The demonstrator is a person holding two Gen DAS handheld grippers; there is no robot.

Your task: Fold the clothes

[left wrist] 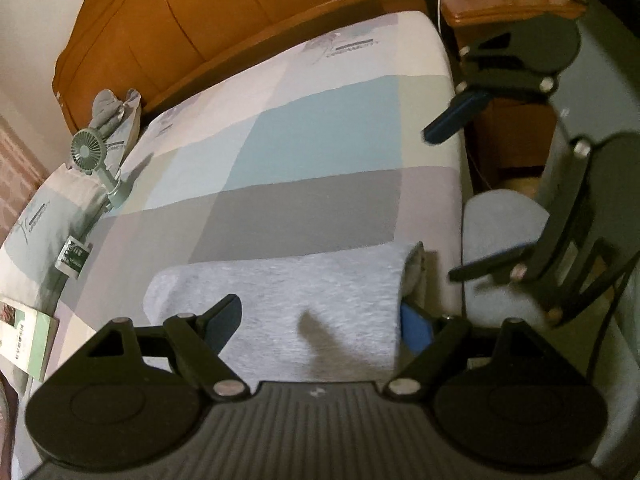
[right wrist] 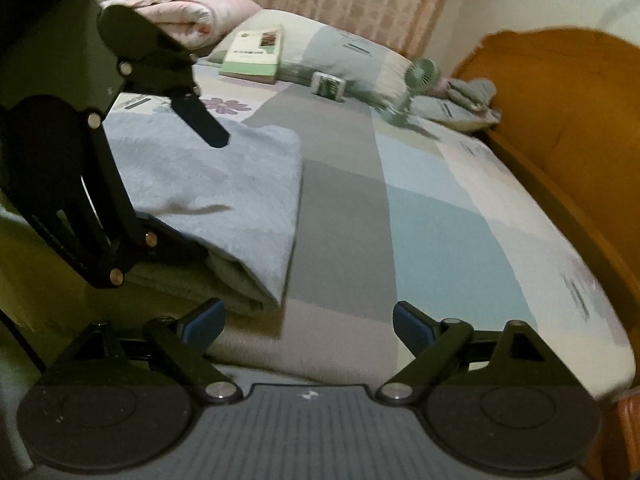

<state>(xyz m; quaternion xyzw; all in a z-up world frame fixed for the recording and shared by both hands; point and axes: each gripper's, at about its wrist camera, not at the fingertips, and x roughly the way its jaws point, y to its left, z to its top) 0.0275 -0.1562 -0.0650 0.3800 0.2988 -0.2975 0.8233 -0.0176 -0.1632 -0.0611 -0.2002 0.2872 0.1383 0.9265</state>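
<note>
A folded light grey garment [left wrist: 280,296] lies on the patchwork bed sheet [left wrist: 312,140] near the bed's front edge. My left gripper [left wrist: 320,324] is open wide over it: one finger rests above the cloth, and the other sits just past its folded right edge. In the right wrist view the garment [right wrist: 208,184] lies at left with its thick fold facing the camera. There the left gripper [right wrist: 192,192] straddles the garment. My right gripper [right wrist: 308,322] is open and holds nothing, low over the bed edge beside the garment. It [left wrist: 460,196] hangs off the bed's right side.
A small green fan [left wrist: 90,152], a little box [left wrist: 72,258] and a green book [left wrist: 28,340] lie by the pillows [right wrist: 340,52]. A wooden headboard [left wrist: 200,20] backs the bed. A nightstand [left wrist: 508,0] and a grey-blue padded seat [left wrist: 504,220] stand to the right.
</note>
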